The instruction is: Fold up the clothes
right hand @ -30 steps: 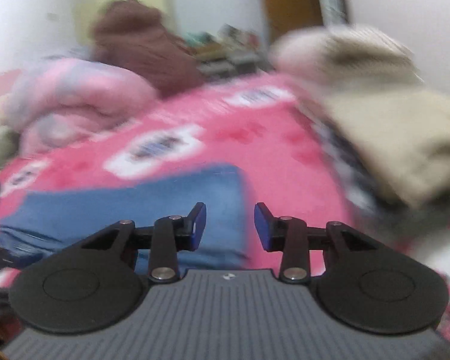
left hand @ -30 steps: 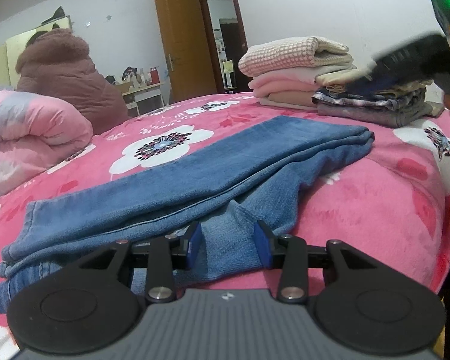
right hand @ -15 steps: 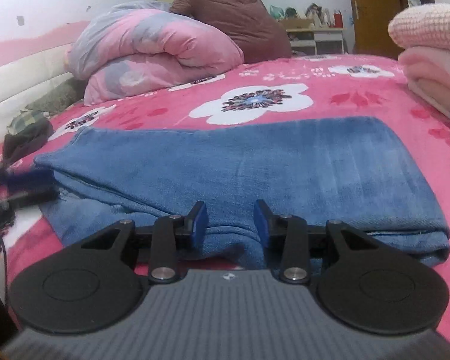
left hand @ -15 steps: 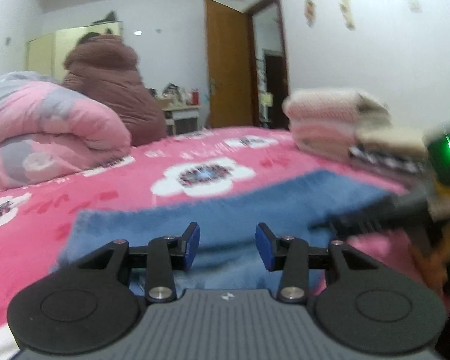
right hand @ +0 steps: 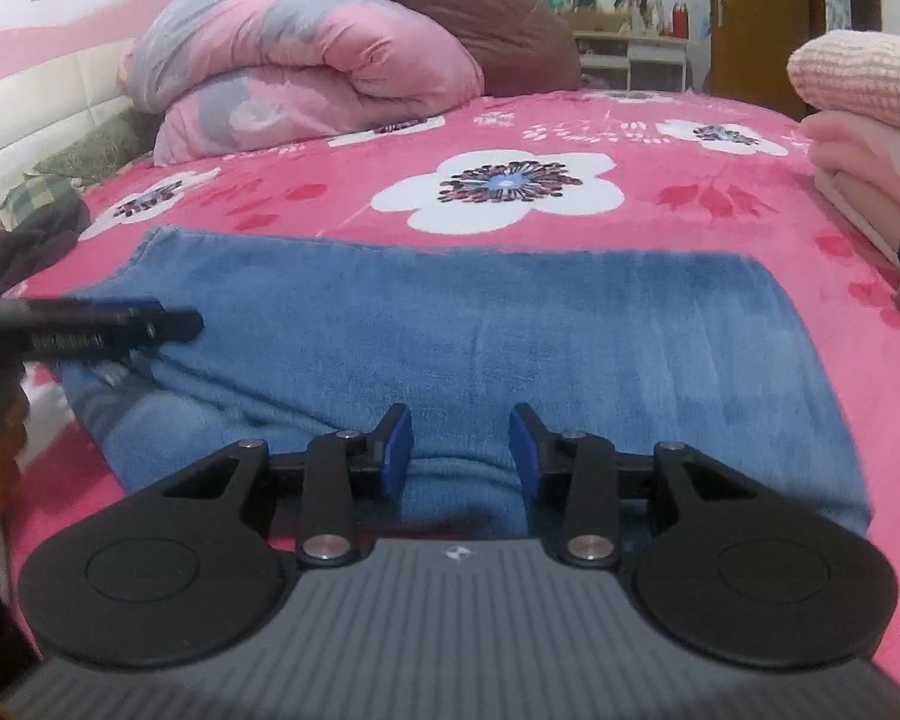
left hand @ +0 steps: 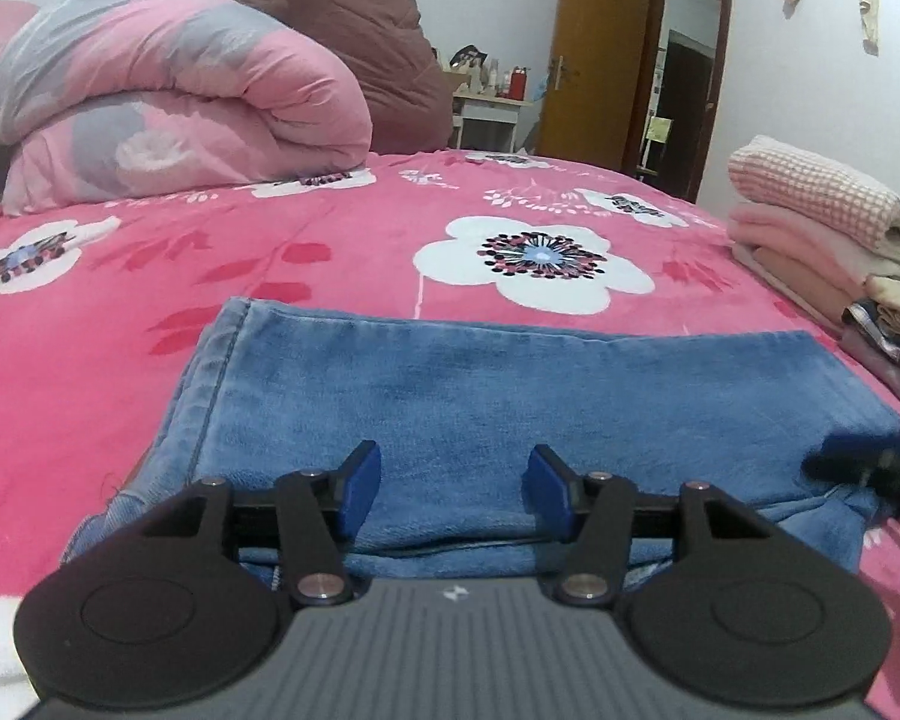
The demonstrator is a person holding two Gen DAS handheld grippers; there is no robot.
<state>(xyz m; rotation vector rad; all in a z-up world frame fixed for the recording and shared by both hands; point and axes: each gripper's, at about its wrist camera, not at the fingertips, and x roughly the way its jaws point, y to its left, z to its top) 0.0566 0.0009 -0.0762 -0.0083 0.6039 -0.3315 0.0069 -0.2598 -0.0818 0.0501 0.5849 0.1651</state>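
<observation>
A pair of blue jeans (left hand: 510,390) lies folded lengthwise on the pink flowered blanket (left hand: 342,252), and it also fills the middle of the right wrist view (right hand: 480,324). My left gripper (left hand: 453,480) hovers over the near edge of the jeans. Its jaws are opening, with denim under the gap and nothing pinched. My right gripper (right hand: 459,438) stands partly open over the near edge further right, its pads not pressing on the cloth. Each gripper shows in the other's view: the right gripper (left hand: 870,468) blurred at the right, the left gripper (right hand: 108,324) at the jeans' left end.
A stack of folded clothes (left hand: 810,228) stands at the right of the bed, seen too in the right wrist view (right hand: 858,96). A rolled pink quilt (left hand: 180,102) and a brown coat (left hand: 354,18) lie at the back. Dark clothing (right hand: 36,240) sits at the left.
The left wrist view has swung from looking along the jeans to facing across them, and its jaws have widened. The right gripper has come down to the jeans' near edge.
</observation>
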